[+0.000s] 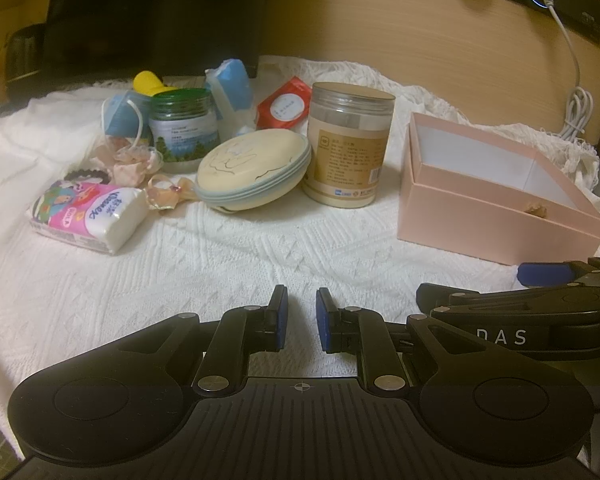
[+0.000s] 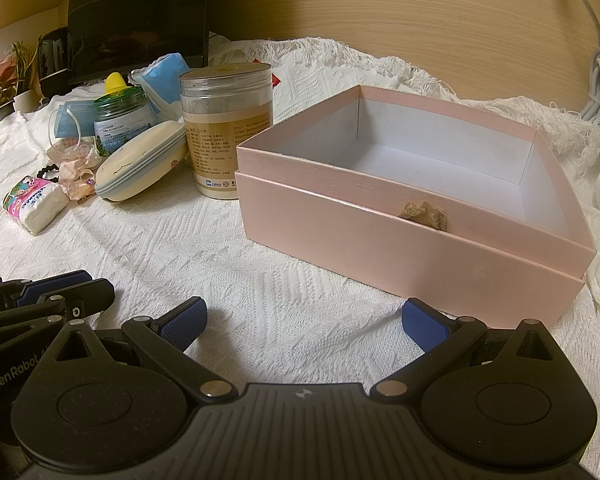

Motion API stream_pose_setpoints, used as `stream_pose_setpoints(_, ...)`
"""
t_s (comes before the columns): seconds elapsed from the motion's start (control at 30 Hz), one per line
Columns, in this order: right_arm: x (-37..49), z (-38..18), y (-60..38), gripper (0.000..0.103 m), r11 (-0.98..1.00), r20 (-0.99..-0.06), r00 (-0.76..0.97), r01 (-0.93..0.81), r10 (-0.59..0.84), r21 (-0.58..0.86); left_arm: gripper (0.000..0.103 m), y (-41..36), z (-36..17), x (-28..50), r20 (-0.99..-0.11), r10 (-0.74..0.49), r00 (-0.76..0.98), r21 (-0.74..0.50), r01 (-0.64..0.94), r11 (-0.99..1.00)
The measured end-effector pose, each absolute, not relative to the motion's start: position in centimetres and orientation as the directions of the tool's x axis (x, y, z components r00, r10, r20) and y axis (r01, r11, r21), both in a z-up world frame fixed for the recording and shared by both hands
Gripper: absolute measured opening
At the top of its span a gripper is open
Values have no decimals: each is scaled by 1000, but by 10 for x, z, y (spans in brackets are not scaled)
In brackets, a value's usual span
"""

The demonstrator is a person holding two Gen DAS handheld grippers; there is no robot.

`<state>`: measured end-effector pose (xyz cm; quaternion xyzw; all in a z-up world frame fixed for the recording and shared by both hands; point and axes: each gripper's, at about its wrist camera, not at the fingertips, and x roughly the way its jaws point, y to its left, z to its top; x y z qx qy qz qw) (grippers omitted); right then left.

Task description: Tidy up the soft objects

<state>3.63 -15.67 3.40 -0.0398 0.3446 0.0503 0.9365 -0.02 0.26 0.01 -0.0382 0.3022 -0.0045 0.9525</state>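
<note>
A pile of soft things lies at the left on the white knitted cloth [image 1: 228,256]: a tissue pack [image 1: 90,214], pink frilly hair ties [image 1: 134,160], a ribbon bow [image 1: 168,196], a black hair tie [image 1: 86,174] and blue face masks [image 1: 232,84]. The open pink box [image 2: 380,260] stands at the right, its white inside bare. My left gripper [image 1: 301,296] hovers low over the cloth in front of the pile, its jaws narrowly apart with nothing between them. My right gripper [image 2: 305,312] stands wide open and empty just before the box's near wall.
Among the soft things stand a cream zip case [image 1: 256,168], a green-lidded jar [image 1: 182,128], a clear jar of beige powder [image 1: 348,140] and a red packet [image 1: 286,106]. A dark monitor [image 1: 156,12] and a wooden panel rise behind. A white cable [image 1: 576,100] hangs at the far right.
</note>
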Motion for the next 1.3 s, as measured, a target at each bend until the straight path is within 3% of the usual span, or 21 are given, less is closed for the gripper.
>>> stream_pose_setpoints(0.93,36,34,-157,103,991,-651,756,-127,72,-39,18,4,0,0,-572,-30,820,-79,-18,997)
stream_pose_setpoints(1.3,42,44,-159,103,985,-745,662,-166,80,-42,18,7,1,1,-573,-40,818,-101,-22,995)
